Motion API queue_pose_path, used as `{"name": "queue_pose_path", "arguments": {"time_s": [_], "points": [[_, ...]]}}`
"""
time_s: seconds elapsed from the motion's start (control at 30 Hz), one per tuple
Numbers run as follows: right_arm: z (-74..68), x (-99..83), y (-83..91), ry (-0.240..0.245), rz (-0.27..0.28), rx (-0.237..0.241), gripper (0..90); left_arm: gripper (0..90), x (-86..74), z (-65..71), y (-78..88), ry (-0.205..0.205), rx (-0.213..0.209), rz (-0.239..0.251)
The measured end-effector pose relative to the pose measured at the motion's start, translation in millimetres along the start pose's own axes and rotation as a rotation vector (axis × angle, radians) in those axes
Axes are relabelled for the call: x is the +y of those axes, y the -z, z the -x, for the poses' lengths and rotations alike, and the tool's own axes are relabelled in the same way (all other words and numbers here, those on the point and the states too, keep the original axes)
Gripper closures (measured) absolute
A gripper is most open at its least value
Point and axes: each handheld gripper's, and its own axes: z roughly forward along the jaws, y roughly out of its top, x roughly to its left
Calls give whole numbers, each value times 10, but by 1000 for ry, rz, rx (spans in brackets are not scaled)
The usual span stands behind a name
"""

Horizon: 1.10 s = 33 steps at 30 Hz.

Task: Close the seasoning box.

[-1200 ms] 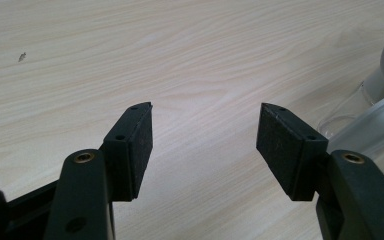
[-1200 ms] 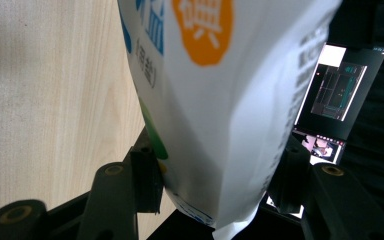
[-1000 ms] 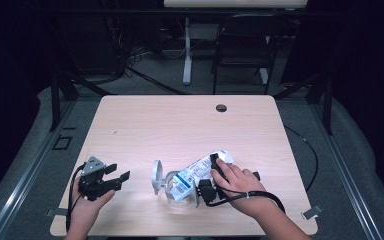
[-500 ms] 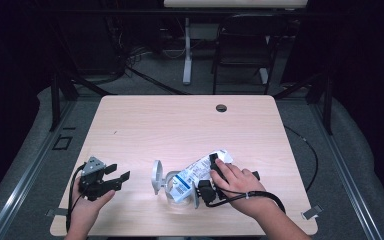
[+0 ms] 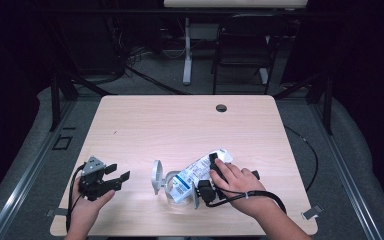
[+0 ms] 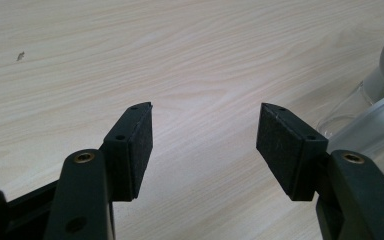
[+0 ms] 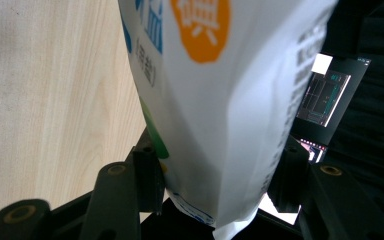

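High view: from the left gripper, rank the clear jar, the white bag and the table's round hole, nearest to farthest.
From the left gripper, at the near left of the table:
1. Clear jar, lying just to its right.
2. White bag, beyond the jar, its end clamped in the right gripper.
3. Round hole, far edge, right of centre.

I am working in a dark studio-like lab: behind the pale wooden table point(image 5: 145, 130) stand a black folding chair point(image 5: 242, 55), floor cables point(image 5: 140, 60) and black curtains point(image 5: 365, 75).
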Motion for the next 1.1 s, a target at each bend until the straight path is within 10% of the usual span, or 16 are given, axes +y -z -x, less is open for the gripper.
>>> {"name": "queue_pose_path", "arguments": {"time_s": [1.1], "points": [[21,10,13,27,-12,-13,522,400,-1,-3,1,-1,1,0]]}}
